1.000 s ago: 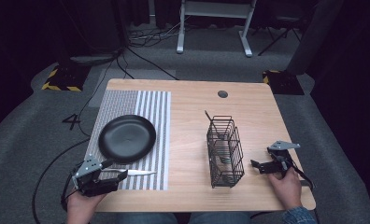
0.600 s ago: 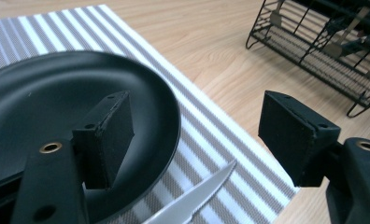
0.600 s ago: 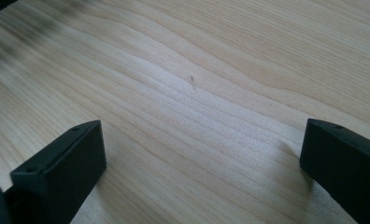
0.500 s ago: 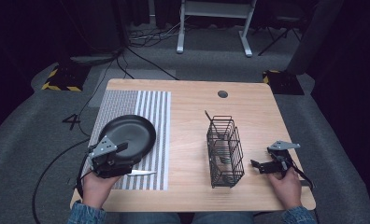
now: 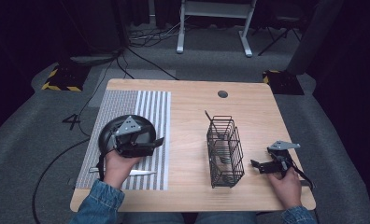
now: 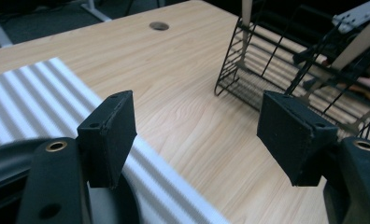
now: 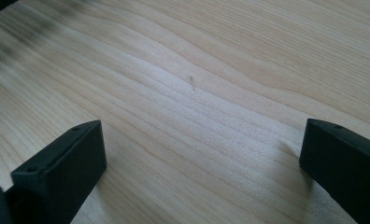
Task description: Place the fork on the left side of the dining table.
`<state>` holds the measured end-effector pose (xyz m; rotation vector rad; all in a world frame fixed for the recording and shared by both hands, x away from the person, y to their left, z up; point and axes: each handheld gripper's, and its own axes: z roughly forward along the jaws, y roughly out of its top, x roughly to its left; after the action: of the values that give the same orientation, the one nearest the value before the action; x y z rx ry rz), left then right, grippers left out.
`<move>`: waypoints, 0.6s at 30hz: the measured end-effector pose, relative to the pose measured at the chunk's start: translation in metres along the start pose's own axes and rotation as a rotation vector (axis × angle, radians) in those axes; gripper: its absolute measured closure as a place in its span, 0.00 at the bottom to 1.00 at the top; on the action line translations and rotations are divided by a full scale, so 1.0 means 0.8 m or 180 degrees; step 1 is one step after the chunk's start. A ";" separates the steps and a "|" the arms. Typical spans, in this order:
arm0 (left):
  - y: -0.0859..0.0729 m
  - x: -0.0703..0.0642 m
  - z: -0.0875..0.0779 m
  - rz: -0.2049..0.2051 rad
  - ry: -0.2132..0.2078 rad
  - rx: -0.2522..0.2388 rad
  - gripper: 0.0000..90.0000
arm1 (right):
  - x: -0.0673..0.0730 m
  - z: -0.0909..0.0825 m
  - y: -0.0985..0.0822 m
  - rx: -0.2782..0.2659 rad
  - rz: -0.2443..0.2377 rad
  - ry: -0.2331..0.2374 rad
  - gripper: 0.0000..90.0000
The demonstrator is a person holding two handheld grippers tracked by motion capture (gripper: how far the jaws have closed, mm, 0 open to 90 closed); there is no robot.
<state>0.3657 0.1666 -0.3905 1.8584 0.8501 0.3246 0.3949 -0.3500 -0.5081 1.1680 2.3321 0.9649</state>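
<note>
Wooden table (image 5: pixel 192 107), left claw (image 5: pixel 159 142) spread wide over black pan (image 5: pixel 109 131), right claw (image 5: pixel 256 165) released beside wire basket (image 5: pixel 225 150)

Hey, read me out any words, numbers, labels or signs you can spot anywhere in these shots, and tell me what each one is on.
"4": a pale numeral on the grey floor, left of the table.
No words, brands or labels can be read on the pan, striped mat, wire basket or either gripper.

Denim sleeves; black grippers with blocky black fingers (image 6: pixel 109 133), brass-ringed screw holes, grey three-cornered top plates.
</note>
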 end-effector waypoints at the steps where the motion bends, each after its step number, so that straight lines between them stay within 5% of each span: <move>1: 0.004 0.000 0.004 -0.0006 -0.0019 0.0009 0.32 | 0.000 0.000 0.000 0.0001 -0.0001 0.0001 0.00; 18: 0.068 -0.016 0.086 -0.0017 -0.0263 -0.0147 0.33 | 0.000 -0.001 -0.001 -0.0016 -0.0019 0.0013 0.02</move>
<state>0.4181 0.0978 -0.3709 1.8139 0.7848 0.2601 0.3938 -0.3507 -0.5080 1.1576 2.3338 0.9711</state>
